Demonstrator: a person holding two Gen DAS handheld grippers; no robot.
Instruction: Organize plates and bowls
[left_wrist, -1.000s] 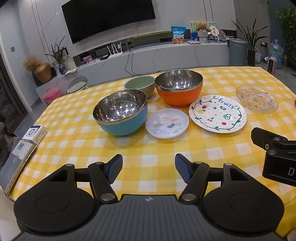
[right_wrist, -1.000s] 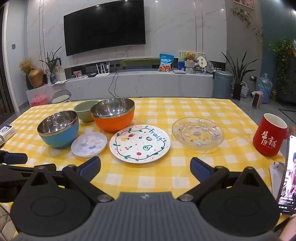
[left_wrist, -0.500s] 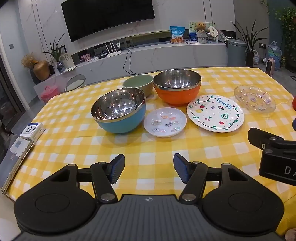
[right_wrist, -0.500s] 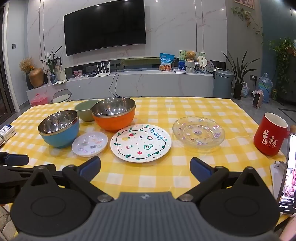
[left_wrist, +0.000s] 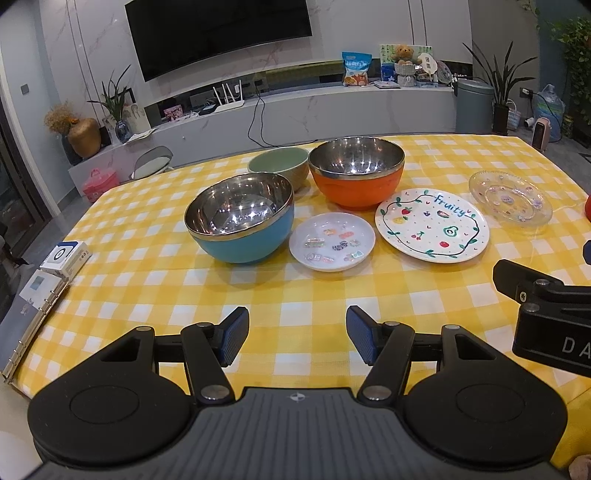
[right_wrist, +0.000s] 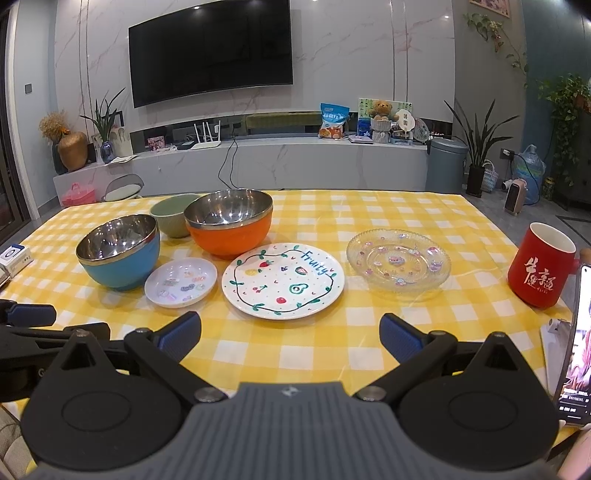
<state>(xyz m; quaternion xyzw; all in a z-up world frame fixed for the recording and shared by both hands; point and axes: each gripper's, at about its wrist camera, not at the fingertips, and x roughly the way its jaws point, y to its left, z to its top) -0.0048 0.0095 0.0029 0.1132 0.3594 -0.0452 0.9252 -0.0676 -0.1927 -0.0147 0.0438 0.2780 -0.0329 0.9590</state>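
Left wrist view: my left claw (left_wrist: 297, 339) and right claw (right_wrist: 290, 338) gape empty over bare checked table (left_wrist: 295, 295); steel-lined bowls (left_wrist: 240, 218), flat plates (left_wrist: 432, 225) beyond.

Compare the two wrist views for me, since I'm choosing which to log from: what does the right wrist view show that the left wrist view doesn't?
Only the right wrist view: the whole red mug with white lettering and a lit phone screen.

Only the left wrist view: a ring binder at the table's edge.

Both: blue steel-lined bowl, orange steel-lined bowl, green ceramic bowl, small white plate, "Fruity" painted plate, clear glass plate.
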